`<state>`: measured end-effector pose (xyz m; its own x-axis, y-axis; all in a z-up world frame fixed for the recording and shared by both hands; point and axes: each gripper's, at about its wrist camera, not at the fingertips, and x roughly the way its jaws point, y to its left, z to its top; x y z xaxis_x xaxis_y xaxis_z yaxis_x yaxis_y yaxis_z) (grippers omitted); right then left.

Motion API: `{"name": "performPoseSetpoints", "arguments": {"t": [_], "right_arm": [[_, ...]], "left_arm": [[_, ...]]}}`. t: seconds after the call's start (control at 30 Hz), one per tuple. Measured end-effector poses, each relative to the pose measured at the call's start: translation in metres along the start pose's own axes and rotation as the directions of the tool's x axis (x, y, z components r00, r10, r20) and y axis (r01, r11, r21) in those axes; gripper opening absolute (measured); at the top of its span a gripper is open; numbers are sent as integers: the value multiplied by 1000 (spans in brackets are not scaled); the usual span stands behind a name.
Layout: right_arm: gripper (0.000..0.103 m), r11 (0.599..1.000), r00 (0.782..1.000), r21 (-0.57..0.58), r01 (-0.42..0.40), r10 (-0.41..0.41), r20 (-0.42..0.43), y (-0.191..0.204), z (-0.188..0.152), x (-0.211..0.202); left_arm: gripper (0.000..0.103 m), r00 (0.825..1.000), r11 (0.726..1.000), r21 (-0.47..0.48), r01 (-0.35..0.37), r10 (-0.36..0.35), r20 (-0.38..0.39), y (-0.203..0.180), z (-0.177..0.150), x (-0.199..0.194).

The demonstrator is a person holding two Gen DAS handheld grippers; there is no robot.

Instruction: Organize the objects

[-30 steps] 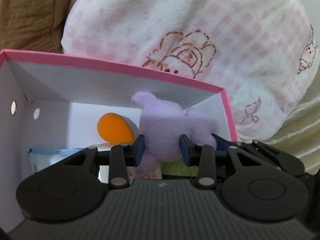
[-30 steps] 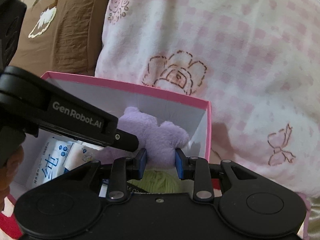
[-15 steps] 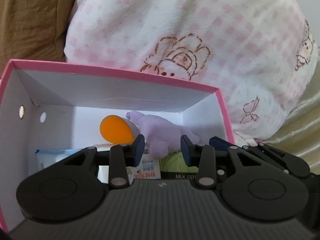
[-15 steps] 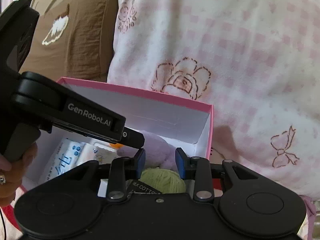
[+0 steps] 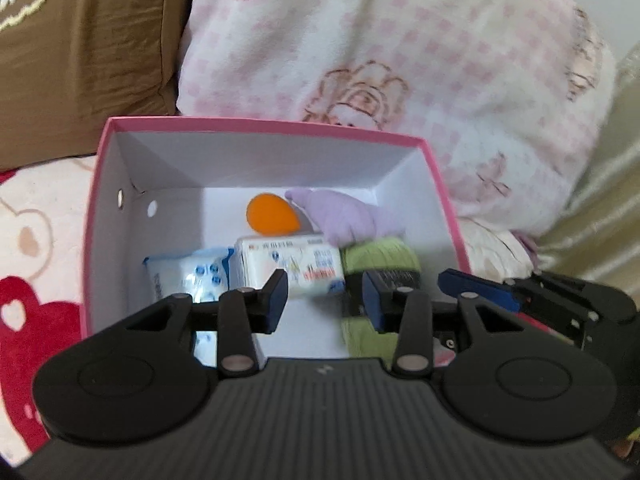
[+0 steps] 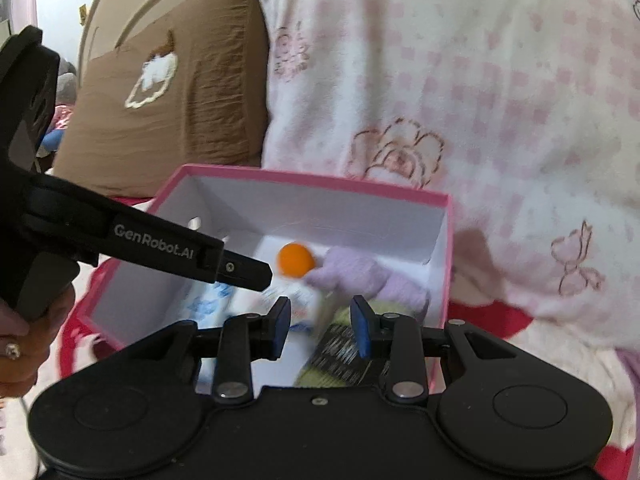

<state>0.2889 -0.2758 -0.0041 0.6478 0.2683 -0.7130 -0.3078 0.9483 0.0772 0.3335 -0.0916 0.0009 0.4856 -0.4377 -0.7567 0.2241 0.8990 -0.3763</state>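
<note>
Since your left gripper (image 5: 325, 298) is opening its fingers with nothing between them, and your right gripper (image 6: 319, 320) hangs with fingers spread and empty too, treat the purple plush (image 5: 352, 216) as delivered: it lies in the far right corner of the pink box (image 5: 93, 216). Lift both tools clear of the rim before you swing away, and mind that the two grippers sit close together, the left one's finger (image 6: 244, 268) crossing in front of the right camera.

Nearest you inside the box lies the green yarn ball (image 5: 380, 256), with its dark label, on the right, beside the white tissue pack (image 5: 292, 266) and a blue-printed packet (image 5: 188, 276). Behind them rests the orange egg (image 5: 270, 216), just beside the plush. Beyond the box, a pink checked blanket (image 5: 400, 40) and a brown pillow (image 5: 80, 40) crowd the far side, so approach from the near side.
</note>
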Motion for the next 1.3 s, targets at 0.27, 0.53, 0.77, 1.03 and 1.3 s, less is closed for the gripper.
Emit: {"name": "performPoseSetpoints", "arguments": {"t": [0.27, 0.53, 0.77, 1.03, 1.3], "right_arm": [[38, 1000, 999, 0, -29, 29, -21, 33, -16, -51], [53, 1000, 1000, 11, -27, 27, 0, 50, -32, -87], [83, 999, 999, 24, -27, 26, 44, 59, -43, -112], [96, 999, 999, 34, 25, -25, 26, 73, -58, -125], [96, 999, 999, 33, 44, -44, 3, 79, -74, -142]], "left_arm": [[43, 999, 998, 44, -40, 39, 15, -5, -35, -62], [59, 997, 997, 34, -63, 62, 48, -9, -64, -105], [71, 993, 993, 50, -106, 104, 52, -9, -88, -127], [97, 986, 985, 57, -166, 163, 46, -9, -112, -141], [100, 973, 972, 44, -229, 229, 21, -10, -130, -154]]}}
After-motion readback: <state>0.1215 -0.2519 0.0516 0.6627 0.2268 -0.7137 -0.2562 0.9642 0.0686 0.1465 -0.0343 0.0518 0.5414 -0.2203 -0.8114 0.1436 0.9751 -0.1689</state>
